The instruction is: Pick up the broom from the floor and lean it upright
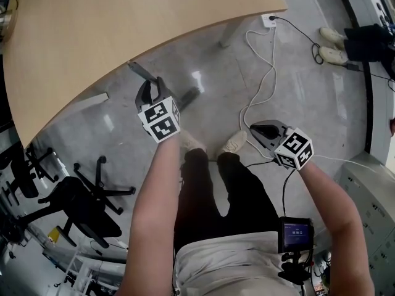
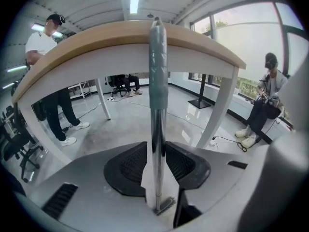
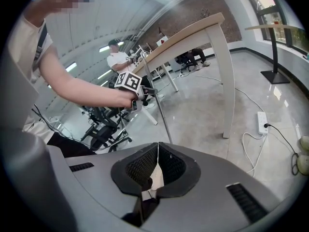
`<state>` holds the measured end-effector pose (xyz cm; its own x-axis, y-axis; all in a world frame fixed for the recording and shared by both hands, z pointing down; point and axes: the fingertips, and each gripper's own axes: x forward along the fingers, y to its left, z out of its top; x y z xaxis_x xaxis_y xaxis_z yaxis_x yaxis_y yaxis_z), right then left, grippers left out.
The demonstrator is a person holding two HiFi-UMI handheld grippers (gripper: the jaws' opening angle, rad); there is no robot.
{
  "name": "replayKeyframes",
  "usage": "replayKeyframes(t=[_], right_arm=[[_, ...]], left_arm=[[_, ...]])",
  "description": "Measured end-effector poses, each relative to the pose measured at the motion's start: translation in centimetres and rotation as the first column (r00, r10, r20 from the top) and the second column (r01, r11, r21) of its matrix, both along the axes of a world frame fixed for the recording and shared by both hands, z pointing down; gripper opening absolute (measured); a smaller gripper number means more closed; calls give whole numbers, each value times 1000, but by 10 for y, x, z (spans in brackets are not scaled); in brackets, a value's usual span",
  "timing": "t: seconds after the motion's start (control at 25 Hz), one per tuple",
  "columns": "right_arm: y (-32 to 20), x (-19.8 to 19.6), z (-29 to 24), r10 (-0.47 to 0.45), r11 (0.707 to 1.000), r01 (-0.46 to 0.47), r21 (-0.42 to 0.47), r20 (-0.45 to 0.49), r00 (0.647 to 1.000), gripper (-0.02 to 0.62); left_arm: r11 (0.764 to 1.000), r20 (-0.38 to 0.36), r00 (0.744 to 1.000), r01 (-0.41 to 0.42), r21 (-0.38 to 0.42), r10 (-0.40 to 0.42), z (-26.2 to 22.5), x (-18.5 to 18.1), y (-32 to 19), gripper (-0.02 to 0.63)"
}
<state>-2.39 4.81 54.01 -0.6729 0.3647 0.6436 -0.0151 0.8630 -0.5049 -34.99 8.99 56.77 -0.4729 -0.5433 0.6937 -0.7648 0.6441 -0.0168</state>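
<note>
The broom's chrome pole (image 2: pixel 157 129) stands upright between the jaws of my left gripper (image 2: pixel 157 161). Its grey grip (image 2: pixel 157 57) rests against the edge of the wooden table (image 2: pixel 96 47), and its foot (image 2: pixel 164 206) shows on the floor below. The pads stand close on either side, and a thin gap shows at the left pad. In the head view my left gripper (image 1: pixel 151 91) sits by the table edge (image 1: pixel 123 29) with the pole (image 1: pixel 139 69) beside it. My right gripper (image 1: pixel 262 131) hangs to the right, shut and holding nothing (image 3: pixel 157 151). It looks at the pole (image 3: pixel 161 115).
A white power strip (image 1: pixel 268 20) and its cable (image 1: pixel 259 97) lie on the floor to the right. A black office chair (image 1: pixel 80 196) stands at the left. A table leg (image 2: pixel 219 110) is close behind the pole. One person stands at the left (image 2: pixel 46 57); another sits at the right (image 2: pixel 268 95).
</note>
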Motion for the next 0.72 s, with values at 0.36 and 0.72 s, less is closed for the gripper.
replayKeyframes(t=[0.36, 0.72], right_arm=[[-10, 5, 3, 28, 1000, -27, 2, -17, 999, 17], [-21, -11, -3, 63, 997, -63, 40, 0, 998, 17]], left_arm=[[999, 13, 999, -53, -13, 53, 2, 4, -3, 160], [988, -7, 989, -150, -17, 150, -8, 24, 25, 164]])
